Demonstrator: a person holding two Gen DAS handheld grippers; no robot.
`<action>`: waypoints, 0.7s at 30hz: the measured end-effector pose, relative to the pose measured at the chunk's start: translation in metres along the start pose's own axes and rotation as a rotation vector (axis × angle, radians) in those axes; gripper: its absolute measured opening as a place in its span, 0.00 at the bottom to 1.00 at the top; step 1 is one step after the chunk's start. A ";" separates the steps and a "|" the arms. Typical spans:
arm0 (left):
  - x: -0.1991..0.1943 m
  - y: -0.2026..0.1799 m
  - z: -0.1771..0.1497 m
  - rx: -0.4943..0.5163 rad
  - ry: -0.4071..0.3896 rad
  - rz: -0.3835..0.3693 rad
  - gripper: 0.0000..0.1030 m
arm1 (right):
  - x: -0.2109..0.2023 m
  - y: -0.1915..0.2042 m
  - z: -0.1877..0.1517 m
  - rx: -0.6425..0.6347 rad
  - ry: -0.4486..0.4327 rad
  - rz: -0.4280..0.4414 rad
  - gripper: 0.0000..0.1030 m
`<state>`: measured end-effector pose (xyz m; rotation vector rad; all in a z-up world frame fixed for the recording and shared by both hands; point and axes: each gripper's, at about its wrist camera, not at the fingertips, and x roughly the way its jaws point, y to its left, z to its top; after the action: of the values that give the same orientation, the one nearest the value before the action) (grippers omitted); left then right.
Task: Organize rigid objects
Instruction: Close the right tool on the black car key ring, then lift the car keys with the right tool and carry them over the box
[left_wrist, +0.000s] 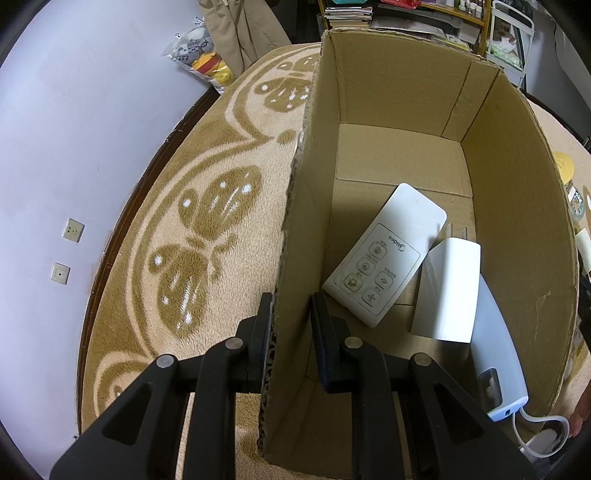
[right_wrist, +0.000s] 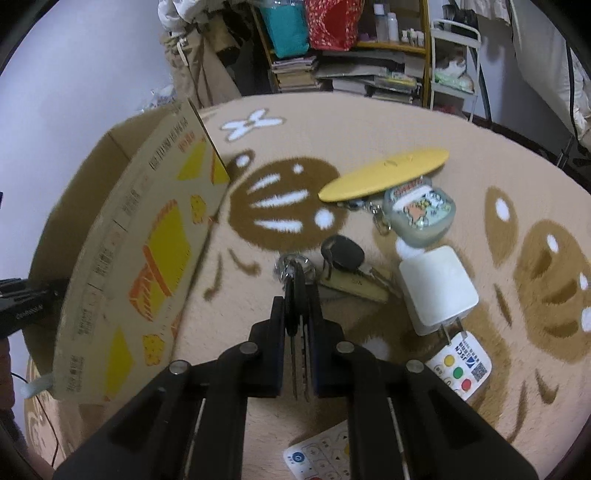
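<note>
- Left gripper (left_wrist: 291, 314): we see its jaws pinching the near-left wall of the open brown cardboard box (left_wrist: 517, 221).
- White flat remote (left_wrist: 384, 254) and white rectangular adapter (left_wrist: 448, 288) lie inside on the box floor.
- Right gripper (right_wrist: 297, 306): we see its jaws pinching a dark key bunch on a metal ring (right_wrist: 293, 269), above the beige patterned rug (right_wrist: 369, 122).
- White cube charger (right_wrist: 436, 288) and yellow oval lid (right_wrist: 384, 175) lie right, on the rug.

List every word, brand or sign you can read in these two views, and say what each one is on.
"Midea": white remote in the cardboard box.
"JSCN": card with coloured dots on the rug.
Print on the box's outer wall: too blurred to read.
Remote's button labels: too small to read.
</note>
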<state>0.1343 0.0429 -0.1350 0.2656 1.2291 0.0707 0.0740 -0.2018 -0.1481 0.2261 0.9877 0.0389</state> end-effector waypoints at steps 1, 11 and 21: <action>0.000 0.000 0.000 -0.001 0.000 -0.001 0.18 | -0.002 0.001 0.001 -0.002 -0.008 0.002 0.12; 0.000 0.000 0.000 0.000 0.000 0.000 0.18 | -0.023 0.023 0.011 -0.049 -0.091 0.059 0.12; -0.001 -0.002 0.000 0.006 0.000 0.009 0.18 | -0.065 0.057 0.036 -0.060 -0.225 0.189 0.12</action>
<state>0.1334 0.0404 -0.1344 0.2765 1.2280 0.0749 0.0717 -0.1607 -0.0638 0.2622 0.7380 0.2110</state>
